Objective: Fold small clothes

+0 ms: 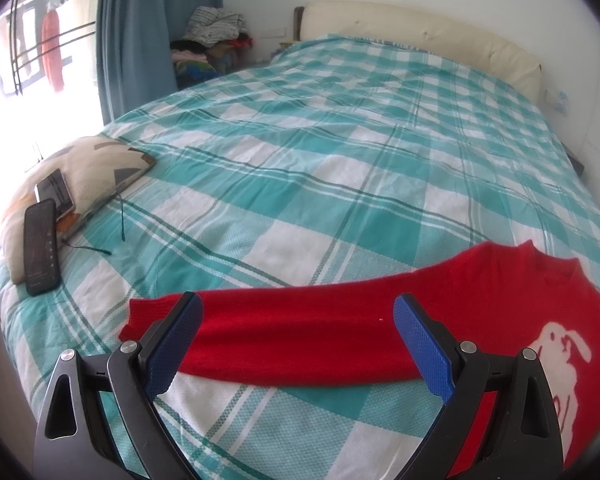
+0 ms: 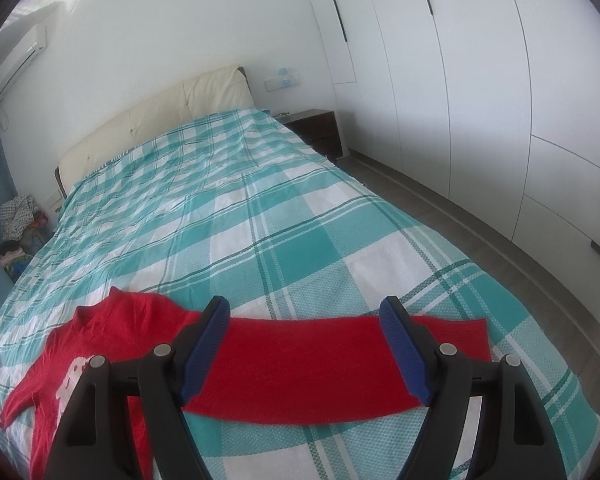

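Observation:
A small red sweater [image 1: 500,304] with a white animal print lies flat on the teal checked bedspread [image 1: 320,168], sleeves spread to both sides. My left gripper [image 1: 298,304] is open and empty, its blue pads either side of the left sleeve, just above it. In the right wrist view the sweater [image 2: 112,332] lies at the lower left and its other sleeve [image 2: 312,360] stretches right. My right gripper [image 2: 306,306] is open and empty, hovering over that sleeve.
A patterned cushion [image 1: 88,172] with two phones [image 1: 40,246] lies at the bed's left edge. A pile of clothes [image 1: 212,36] sits by the blue curtain. A cream headboard [image 2: 160,112], a dark nightstand [image 2: 316,128] and white wardrobes [image 2: 480,80] border the bed.

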`<state>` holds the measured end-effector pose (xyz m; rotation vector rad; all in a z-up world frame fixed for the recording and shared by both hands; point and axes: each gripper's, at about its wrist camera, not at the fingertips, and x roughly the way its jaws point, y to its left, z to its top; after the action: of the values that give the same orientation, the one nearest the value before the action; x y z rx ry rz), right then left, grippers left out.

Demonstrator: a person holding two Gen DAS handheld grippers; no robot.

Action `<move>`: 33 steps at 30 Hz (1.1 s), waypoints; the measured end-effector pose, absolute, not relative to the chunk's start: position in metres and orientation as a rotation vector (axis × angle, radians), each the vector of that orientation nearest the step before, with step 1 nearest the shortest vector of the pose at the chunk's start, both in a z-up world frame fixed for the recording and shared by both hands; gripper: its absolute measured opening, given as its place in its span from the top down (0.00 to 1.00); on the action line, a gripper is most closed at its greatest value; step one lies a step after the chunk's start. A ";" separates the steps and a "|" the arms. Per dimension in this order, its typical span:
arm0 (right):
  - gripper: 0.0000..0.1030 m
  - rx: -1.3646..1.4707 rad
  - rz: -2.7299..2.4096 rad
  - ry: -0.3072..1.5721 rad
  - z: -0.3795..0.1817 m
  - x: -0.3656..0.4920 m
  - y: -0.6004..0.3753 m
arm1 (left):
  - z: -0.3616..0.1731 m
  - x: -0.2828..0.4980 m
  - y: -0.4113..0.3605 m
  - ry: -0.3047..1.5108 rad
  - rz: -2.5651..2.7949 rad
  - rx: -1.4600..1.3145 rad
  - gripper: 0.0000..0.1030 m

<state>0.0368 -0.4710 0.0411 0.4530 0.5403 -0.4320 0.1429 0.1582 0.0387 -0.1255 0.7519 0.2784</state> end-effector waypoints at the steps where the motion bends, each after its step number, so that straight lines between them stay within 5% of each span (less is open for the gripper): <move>1: 0.26 0.508 -0.428 0.542 0.037 0.033 -0.481 | 0.039 0.143 0.158 0.751 0.279 -0.127 0.06; 9: 0.26 1.098 -0.392 0.588 -0.037 -0.008 -0.555 | 0.038 0.143 0.165 0.774 0.253 -0.186 0.06; 18: 0.30 1.282 -0.448 0.547 -0.069 -0.033 -0.583 | 0.033 0.147 0.164 0.804 0.234 -0.232 0.06; 24: 0.45 1.272 -0.482 0.525 -0.077 -0.017 -0.592 | 0.030 0.148 0.152 0.810 0.239 -0.166 0.06; 27: 0.78 1.193 -0.499 0.603 -0.079 0.000 -0.591 | 0.029 0.149 0.151 0.814 0.244 -0.146 0.06; 28: 0.96 1.176 -0.504 0.632 -0.082 0.004 -0.591 | 0.029 0.149 0.151 0.814 0.245 -0.146 0.06; 33: 0.96 0.862 -0.489 0.592 -0.013 0.036 -0.557 | 0.032 0.148 0.158 0.801 0.243 -0.177 0.06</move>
<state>0.0359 -0.5572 -0.0125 0.8623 0.5918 -0.4888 0.1476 0.1577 0.0321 -0.1772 0.8006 0.2430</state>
